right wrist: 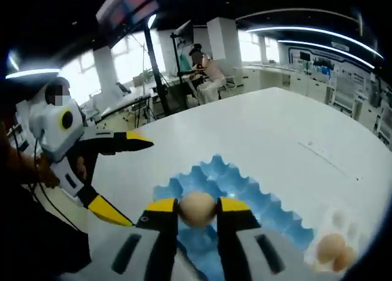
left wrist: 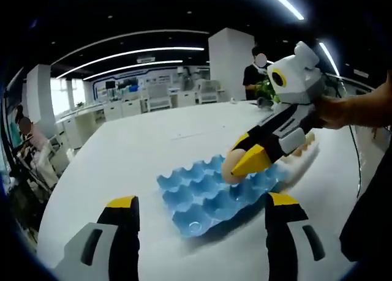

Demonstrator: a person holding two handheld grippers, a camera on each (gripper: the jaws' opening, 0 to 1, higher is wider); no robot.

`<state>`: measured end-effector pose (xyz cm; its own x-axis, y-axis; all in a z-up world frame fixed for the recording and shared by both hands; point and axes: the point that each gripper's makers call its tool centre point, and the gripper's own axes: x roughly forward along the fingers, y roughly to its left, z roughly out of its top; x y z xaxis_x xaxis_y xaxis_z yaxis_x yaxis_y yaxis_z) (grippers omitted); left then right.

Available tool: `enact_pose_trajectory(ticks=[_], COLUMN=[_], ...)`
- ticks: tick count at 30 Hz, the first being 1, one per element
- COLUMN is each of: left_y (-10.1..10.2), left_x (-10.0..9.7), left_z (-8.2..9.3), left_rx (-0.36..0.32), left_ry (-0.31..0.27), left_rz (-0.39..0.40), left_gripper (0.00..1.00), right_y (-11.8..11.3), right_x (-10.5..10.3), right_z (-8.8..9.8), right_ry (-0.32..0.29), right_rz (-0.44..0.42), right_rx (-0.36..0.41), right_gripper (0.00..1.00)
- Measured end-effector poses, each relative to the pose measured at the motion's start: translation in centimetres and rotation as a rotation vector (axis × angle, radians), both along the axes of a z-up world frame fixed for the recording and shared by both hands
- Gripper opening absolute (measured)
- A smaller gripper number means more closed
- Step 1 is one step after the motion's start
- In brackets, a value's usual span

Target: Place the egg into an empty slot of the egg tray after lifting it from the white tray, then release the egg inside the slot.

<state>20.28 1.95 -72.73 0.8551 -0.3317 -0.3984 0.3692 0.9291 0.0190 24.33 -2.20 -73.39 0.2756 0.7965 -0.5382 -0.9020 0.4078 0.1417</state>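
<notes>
A blue egg tray (left wrist: 211, 195) lies on the white table, its visible slots empty. In the left gripper view my right gripper (left wrist: 233, 161) comes in from the right, shut on a tan egg (left wrist: 227, 171) low over the tray's far side. The right gripper view has that egg (right wrist: 197, 209) pinched between my right gripper's (right wrist: 198, 206) yellow-tipped jaws above the blue egg tray (right wrist: 251, 192). My left gripper (left wrist: 201, 201) stands open at the tray's near edge, holding nothing. It also appears as the left gripper (right wrist: 139, 183), open, beside the tray. The white tray (left wrist: 304, 151) behind holds more eggs (right wrist: 334, 247).
The white table (left wrist: 141, 152) spreads wide to the left and far side of the tray. A person's hand (left wrist: 343, 106) holds the right gripper. People stand or sit by desks in the background (left wrist: 254, 73), off the table.
</notes>
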Motion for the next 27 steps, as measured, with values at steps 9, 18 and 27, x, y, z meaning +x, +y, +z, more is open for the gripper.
enact_pose_trajectory(ticks=[9, 18, 27], left_y=[0.3, 0.9, 0.9], left_x=[-0.4, -0.4, -0.4], left_z=[-0.4, -0.7, -0.8], left_rx=[0.004, 0.021, 0.03], left_ry=[0.007, 0.006, 0.004], left_rz=[-0.041, -0.071, -0.092], left_gripper=[0.85, 0.85, 0.84], right_y=[4.9, 6.1, 6.1], right_x=[-1.3, -2.3, -2.5], right_z=[-1.4, -4.1, -5.0], right_ry=[-0.008, -0.028, -0.079], right_rz=[0.112, 0.2, 0.25], right_rx=[-0.031, -0.113, -0.161], right_gripper=[0.24, 0.24, 0.24])
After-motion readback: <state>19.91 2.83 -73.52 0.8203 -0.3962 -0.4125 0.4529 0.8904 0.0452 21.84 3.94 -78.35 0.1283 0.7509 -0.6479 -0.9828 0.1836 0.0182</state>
